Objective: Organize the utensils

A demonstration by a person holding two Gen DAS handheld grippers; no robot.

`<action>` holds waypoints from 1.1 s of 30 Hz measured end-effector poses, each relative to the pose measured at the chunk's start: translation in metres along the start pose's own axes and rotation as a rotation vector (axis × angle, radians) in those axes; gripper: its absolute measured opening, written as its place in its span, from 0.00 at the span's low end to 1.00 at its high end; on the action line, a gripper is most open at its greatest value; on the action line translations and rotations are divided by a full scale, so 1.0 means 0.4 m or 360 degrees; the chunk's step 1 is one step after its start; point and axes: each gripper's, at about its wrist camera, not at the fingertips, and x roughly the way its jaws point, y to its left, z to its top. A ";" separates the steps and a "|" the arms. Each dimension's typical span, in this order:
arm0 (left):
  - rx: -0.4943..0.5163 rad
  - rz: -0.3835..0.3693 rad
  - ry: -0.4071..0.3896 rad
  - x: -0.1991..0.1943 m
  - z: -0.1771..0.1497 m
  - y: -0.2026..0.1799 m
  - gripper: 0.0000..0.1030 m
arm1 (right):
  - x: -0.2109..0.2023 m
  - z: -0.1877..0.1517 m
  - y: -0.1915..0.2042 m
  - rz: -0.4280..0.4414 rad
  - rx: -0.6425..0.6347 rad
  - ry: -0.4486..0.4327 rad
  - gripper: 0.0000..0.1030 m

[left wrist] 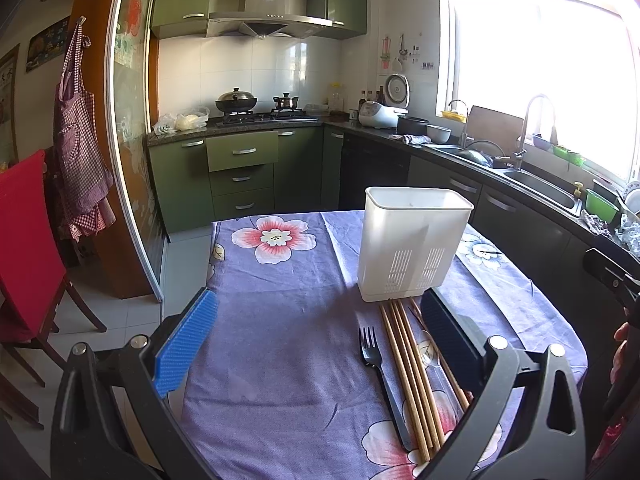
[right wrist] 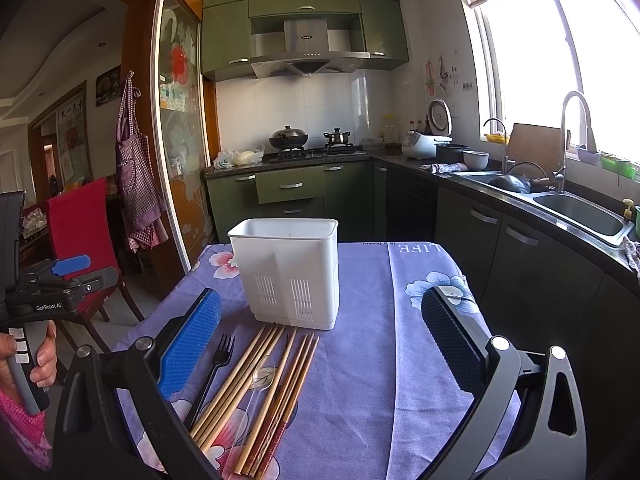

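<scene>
A white plastic utensil holder (left wrist: 412, 244) (right wrist: 290, 270) stands upright and looks empty on the purple flowered tablecloth (left wrist: 280, 320) (right wrist: 380, 360). In front of it lie a black fork (left wrist: 380, 376) (right wrist: 214, 368), several wooden chopsticks (left wrist: 412, 376) (right wrist: 256, 388) and a clear plastic spoon (right wrist: 256, 384). My left gripper (left wrist: 320, 340) is open and empty above the cloth, left of the utensils. My right gripper (right wrist: 320, 344) is open and empty above the cloth, with the utensils below its left finger. The left gripper also shows in the right wrist view (right wrist: 68, 276), held at the far left.
A red-covered chair (left wrist: 28, 248) (right wrist: 80, 232) stands left of the table. A dark counter with sinks (right wrist: 576, 212) runs along the right. Green cabinets and a stove (left wrist: 260, 114) are behind. The table's far edge lies just past the holder.
</scene>
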 end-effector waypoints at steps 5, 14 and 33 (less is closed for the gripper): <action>-0.0001 -0.0002 0.0000 -0.001 -0.002 0.001 0.94 | 0.000 0.001 0.000 0.0001 0.0000 0.0006 0.96; 0.0005 -0.0001 0.0005 -0.002 -0.003 0.002 0.94 | 0.007 -0.001 0.000 0.0001 0.0007 0.0016 0.96; 0.0003 -0.0005 0.0018 0.005 -0.007 0.002 0.94 | 0.017 -0.006 0.003 0.0004 0.0004 0.0033 0.96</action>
